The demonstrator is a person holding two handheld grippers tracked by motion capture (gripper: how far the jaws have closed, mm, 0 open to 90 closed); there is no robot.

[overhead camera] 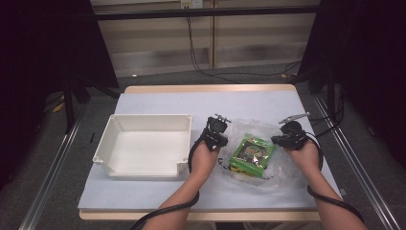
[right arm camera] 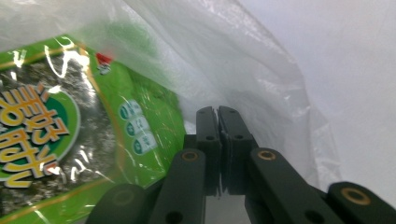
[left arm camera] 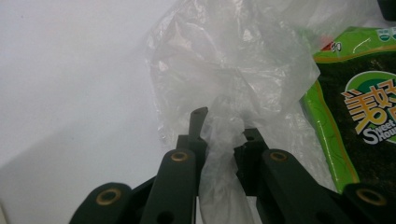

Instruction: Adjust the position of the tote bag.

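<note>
The left gripper [overhead camera: 216, 128] pinches a gathered fold of the clear plastic bag [left arm camera: 224, 93] between its nearly closed jaws, at the bag's left edge. The left hand [overhead camera: 206, 155] reaches forward from the bottom of the high view, forearm angled up and to the right. The right gripper [overhead camera: 287, 135] has its jaws pressed together at the bag's right edge; whether film lies between them, I cannot tell. The green seaweed packet [overhead camera: 251, 154] lies inside the bag between both grippers, right of the white tray [overhead camera: 143, 120].
</note>
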